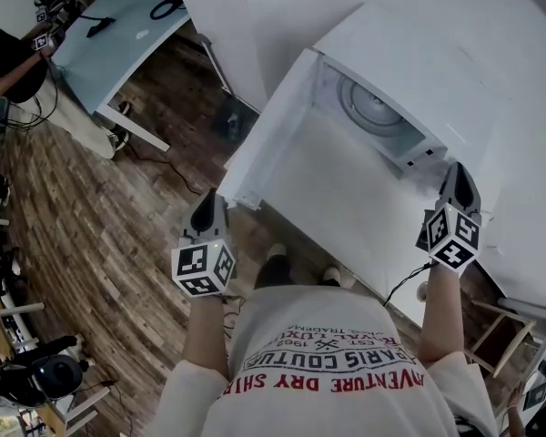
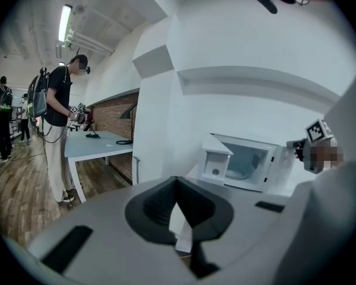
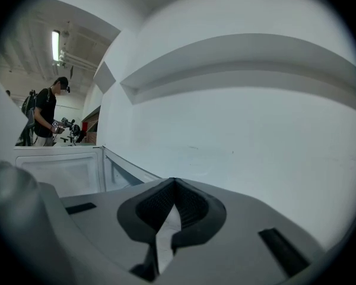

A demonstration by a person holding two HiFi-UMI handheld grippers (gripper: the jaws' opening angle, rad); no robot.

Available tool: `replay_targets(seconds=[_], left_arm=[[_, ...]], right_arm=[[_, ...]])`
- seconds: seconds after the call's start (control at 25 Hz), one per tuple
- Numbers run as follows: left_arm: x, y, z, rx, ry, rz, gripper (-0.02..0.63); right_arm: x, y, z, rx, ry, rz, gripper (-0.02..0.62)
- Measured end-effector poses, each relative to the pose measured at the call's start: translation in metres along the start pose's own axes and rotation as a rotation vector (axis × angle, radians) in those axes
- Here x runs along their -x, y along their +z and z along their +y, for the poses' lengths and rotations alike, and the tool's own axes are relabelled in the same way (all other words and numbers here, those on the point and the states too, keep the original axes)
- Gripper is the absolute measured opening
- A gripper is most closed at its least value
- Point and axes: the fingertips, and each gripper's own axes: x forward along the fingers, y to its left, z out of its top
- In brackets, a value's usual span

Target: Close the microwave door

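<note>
Head view: the microwave [image 1: 382, 107] sits on the white worktop [image 1: 346, 198] with its door [image 1: 268, 126] swung wide open. The left gripper [image 1: 207, 209] is near the door's edge and the right gripper [image 1: 458, 176] beside the microwave's right front corner.
Left gripper view: jaws together, nothing between them.
Right gripper view: jaws likewise together, nothing between them.

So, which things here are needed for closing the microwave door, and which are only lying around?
For the job:
microwave
its open door
left gripper, shut and empty, near the door
right gripper, shut and empty

Just lying about:
table
black cable on that table
wooden stool
person standing by the table
</note>
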Motion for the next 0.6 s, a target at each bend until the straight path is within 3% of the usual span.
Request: replay_targets(seconds=[0.36, 0.6], left_arm=[[0.014, -0.012, -0.063, 0.054, -0.041, 0.006, 0.000], [0.017, -0.010, -0.109, 0.057, -0.072, -0.009, 0.000]], right_arm=[[-0.002, 0.001, 0.005, 0.022, 0.137, 0.054, 0.011], [-0.002, -0.001, 0.007, -0.029, 0.248, 0.060, 0.011]])
